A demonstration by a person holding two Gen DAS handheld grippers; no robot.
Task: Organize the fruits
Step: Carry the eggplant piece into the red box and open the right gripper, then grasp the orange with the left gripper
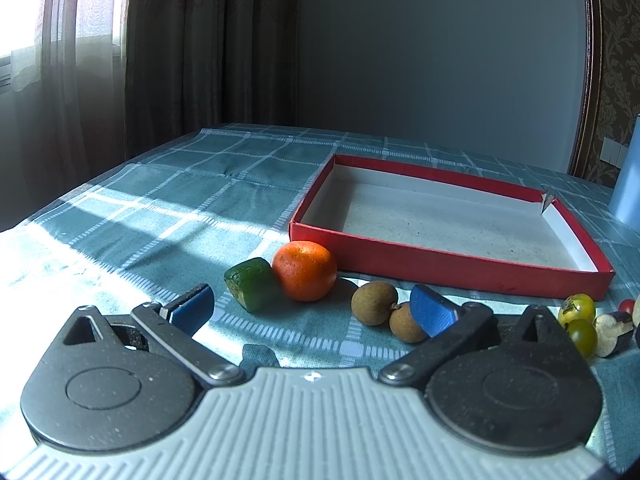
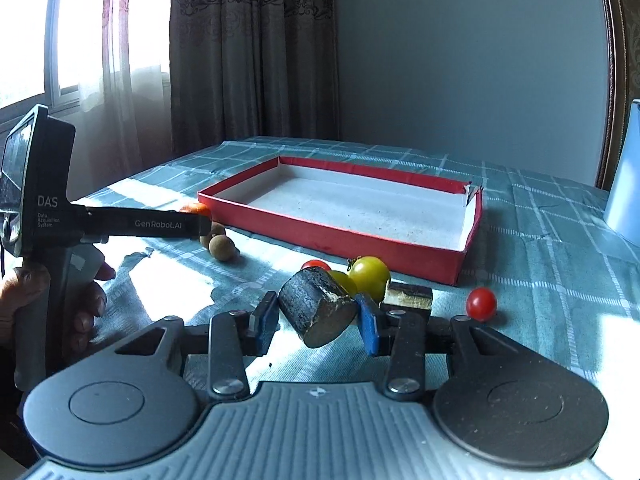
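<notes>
In the right wrist view my right gripper [image 2: 318, 320] is shut on a dark cylindrical fruit chunk [image 2: 316, 304] with a pale cut end, held tilted between the blue pads [image 2: 266, 322]. Just behind it lie two yellow-green tomatoes [image 2: 370, 276], a second dark chunk [image 2: 408, 296] and two red cherry tomatoes [image 2: 482, 303]. My left gripper [image 1: 314, 312] is open and low over the cloth with nothing between its fingers. Ahead of it sit an orange [image 1: 305, 270], a green fruit piece [image 1: 250, 289] and two brown longans [image 1: 374, 303]. The empty red box [image 1: 440, 264] lies beyond them.
A checked teal cloth [image 1: 180, 200] covers the table, and its left edge runs along the curtains. A pale blue object [image 2: 624, 184] stands at the right, beyond the box [image 2: 340, 236]. A hand [image 2: 40, 292] holds the left tool's black housing [image 2: 140, 222] at the left.
</notes>
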